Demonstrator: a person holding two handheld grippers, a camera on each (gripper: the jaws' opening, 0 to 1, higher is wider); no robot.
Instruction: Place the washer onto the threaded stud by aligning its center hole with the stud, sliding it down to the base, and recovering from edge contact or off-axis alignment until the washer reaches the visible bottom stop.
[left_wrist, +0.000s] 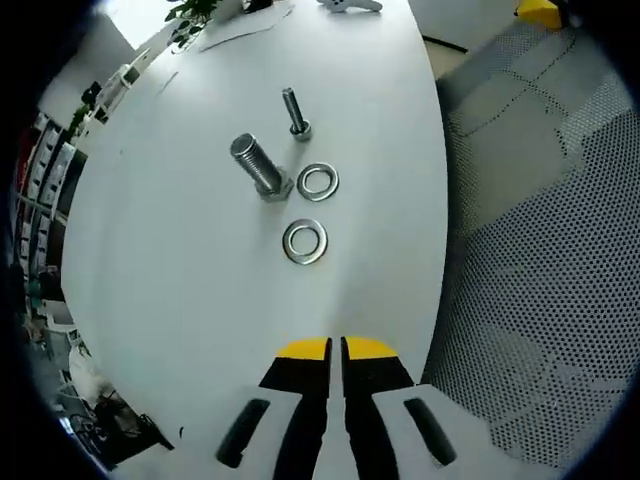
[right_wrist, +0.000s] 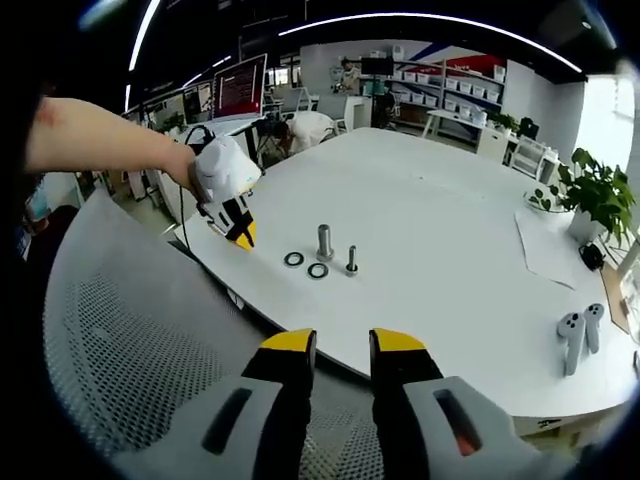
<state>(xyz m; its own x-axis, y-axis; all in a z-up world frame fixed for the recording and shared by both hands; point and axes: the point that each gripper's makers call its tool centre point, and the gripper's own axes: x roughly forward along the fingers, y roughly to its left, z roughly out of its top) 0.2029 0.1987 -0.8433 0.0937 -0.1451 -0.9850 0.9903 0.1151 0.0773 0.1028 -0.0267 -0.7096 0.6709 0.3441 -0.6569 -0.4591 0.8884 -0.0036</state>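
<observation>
On the white table (left_wrist: 200, 280) a thick threaded stud (left_wrist: 258, 165) stands on its head, with a thinner stud (left_wrist: 296, 113) behind it. Two steel washers lie flat beside them: one (left_wrist: 318, 181) next to the thick stud's base, the other (left_wrist: 305, 242) nearer me. My left gripper (left_wrist: 335, 348) is shut and empty, hovering short of the near washer. In the right gripper view the studs (right_wrist: 324, 241) and washers (right_wrist: 318, 270) sit mid-table, the left gripper (right_wrist: 238, 230) hangs to their left in a person's hand, and my right gripper (right_wrist: 342, 345) stands open, well back over the chair.
A grey mesh chair (left_wrist: 540, 250) stands against the table's edge, under the right gripper (right_wrist: 130, 350). Two white controllers (right_wrist: 578, 335), a sheet of paper and a potted plant (right_wrist: 590, 195) sit at the table's far right. Desks and shelves fill the room behind.
</observation>
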